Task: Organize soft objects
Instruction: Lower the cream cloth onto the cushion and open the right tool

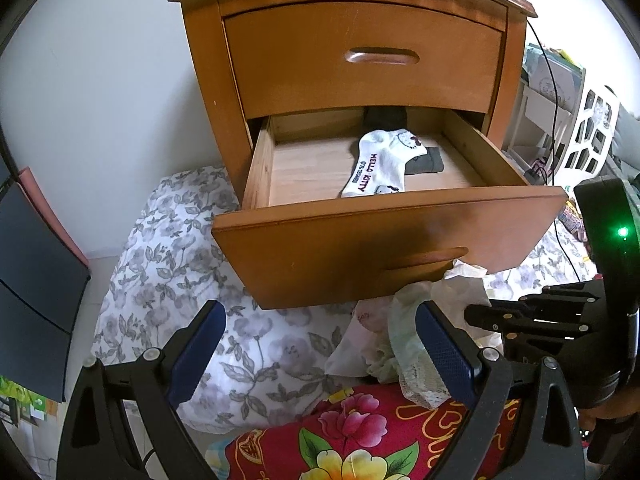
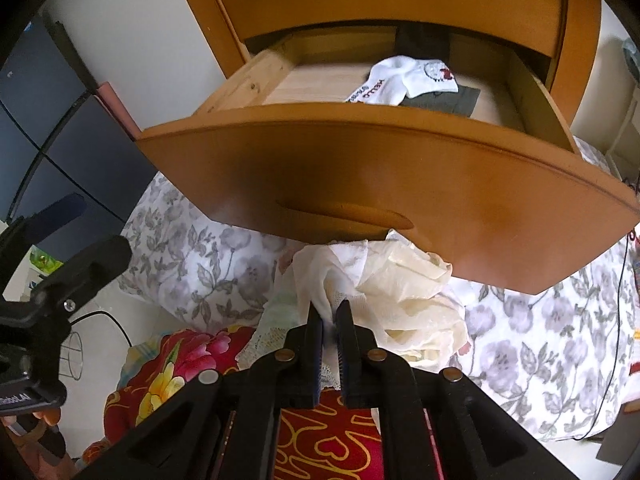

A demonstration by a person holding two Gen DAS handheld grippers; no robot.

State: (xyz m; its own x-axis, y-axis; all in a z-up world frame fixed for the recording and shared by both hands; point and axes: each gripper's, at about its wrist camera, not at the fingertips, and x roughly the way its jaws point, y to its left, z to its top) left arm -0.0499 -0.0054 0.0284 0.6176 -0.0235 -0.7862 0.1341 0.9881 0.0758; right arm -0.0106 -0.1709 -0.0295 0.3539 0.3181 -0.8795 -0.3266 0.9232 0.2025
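Pinching a white cloth (image 2: 320, 276) below the open drawer (image 2: 384, 172), right tongs (image 2: 330, 316); left tongs (image 1: 320, 348) spread

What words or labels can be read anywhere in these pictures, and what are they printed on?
"HELLO KITTY": on the white sock lying in the open lower drawer.
A smaller line beside it on the same sock: too small to read.
A white label ending in "LAI": on the black body of the other hand-held gripper at the left edge of the right wrist view; its first letters are blurred.
Nothing else readable.
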